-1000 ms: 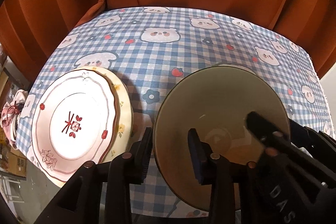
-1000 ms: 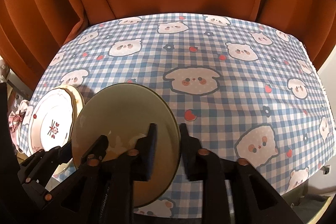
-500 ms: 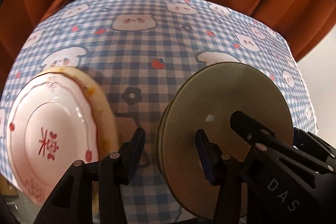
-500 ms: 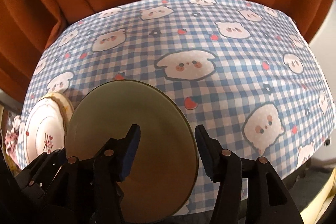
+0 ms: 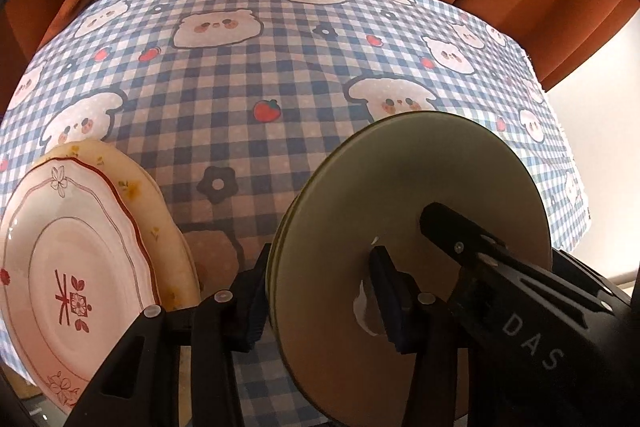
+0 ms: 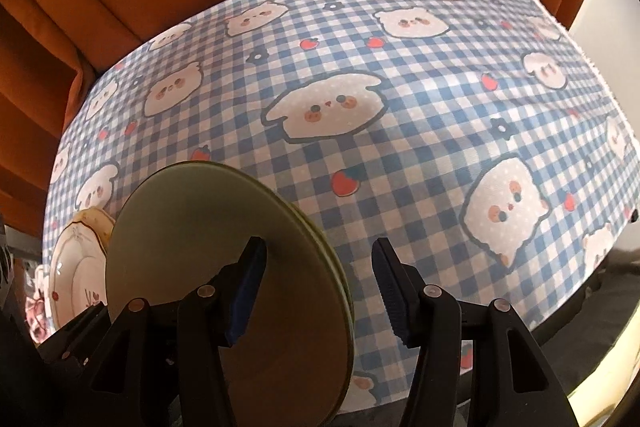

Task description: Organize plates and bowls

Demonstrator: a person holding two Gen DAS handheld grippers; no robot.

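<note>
Since the earlier frames, both views have tipped and closed in on the desk, the right claw's fingers have parted from the green plate's rim, and the plate has swung from near flat toward standing on edge.

At far left, a white plate [image 5: 76, 287] with a red motif lies on top of a cream plate [image 5: 160, 211], both resting on the checked desk [image 5: 240, 67] near its left front edge.

Next to the right, the left claw [image 5: 316, 291] grips the green plate [image 5: 412, 195]: one finger sits behind its back face, the other finger [image 5: 390, 299] presses its front face, so the jaws stand closed on the plate near its lower rim. Layered edges suggest there may be more than one green plate, though the frames cannot confirm this. The plate is held clear of the desk and steeply tilted, its face turned to the right and its plane running roughly away from the camera.

Further right, the right claw [image 6: 318, 287] stands wide and holds nothing; the green plate's edge [image 6: 320, 251] passes between its fingers without evident contact on the right finger.

Assessment: the stack lies to the left of the held plate and lower, nearest the left claw. Placing it there calls for carrying it leftward and rotating it flat, face up, above the white plate.
</note>
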